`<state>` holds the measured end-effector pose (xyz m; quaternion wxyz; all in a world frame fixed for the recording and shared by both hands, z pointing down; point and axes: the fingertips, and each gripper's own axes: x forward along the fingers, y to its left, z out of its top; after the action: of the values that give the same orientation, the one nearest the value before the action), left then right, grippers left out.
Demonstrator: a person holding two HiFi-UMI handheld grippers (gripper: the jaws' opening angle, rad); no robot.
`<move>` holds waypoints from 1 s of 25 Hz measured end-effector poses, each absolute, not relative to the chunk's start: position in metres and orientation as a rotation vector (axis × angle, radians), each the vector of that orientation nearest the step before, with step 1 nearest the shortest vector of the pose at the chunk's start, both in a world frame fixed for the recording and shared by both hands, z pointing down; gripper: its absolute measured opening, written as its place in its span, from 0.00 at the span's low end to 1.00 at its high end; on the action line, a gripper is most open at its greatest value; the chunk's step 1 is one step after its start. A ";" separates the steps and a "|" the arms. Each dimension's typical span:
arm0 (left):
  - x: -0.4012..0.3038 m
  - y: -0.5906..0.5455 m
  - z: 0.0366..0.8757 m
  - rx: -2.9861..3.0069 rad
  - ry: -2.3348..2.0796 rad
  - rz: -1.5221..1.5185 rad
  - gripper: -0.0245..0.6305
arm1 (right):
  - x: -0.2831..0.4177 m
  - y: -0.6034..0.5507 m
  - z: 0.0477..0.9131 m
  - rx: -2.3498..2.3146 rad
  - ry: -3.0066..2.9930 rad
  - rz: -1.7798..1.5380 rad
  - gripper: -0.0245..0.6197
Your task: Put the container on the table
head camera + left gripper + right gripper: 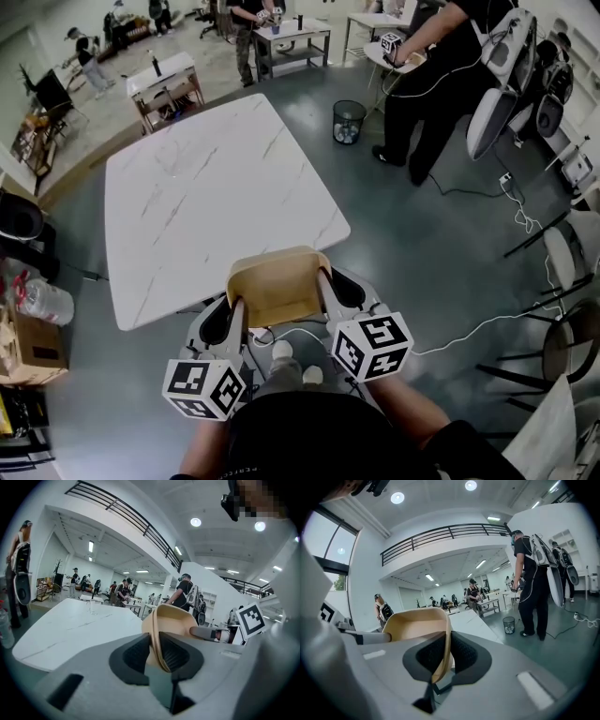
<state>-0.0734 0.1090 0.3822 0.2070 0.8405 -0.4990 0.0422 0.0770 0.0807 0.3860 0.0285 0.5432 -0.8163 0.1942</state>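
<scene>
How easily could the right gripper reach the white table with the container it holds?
Probably easily: the right gripper, jaws shut on the wall of the container, is just short of the near edge of the table, with nothing between them.

Container [278, 286] (between jaws) at table [206, 197] edge

surface: white marble table [216, 206]; on it: clear glass [92, 606] near far edge

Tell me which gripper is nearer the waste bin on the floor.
Right. The right gripper grips the container's wall on the waste bin's side; the left gripper grips the opposite wall, farther from it.
</scene>
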 end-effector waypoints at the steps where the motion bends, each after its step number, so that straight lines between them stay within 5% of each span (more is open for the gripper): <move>1: -0.075 0.104 0.382 2.343 -1.388 0.114 0.13 | 0.076 0.077 0.385 1.676 -2.517 0.597 0.08; 25: -0.130 0.010 0.383 2.404 -1.278 0.106 0.16 | 0.020 -0.017 0.384 1.678 -2.433 0.592 0.08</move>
<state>-0.1296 0.0103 0.3831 0.2070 0.8631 -0.4591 0.0379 0.0198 -0.0166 0.3837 0.0637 0.5556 -0.8055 0.1960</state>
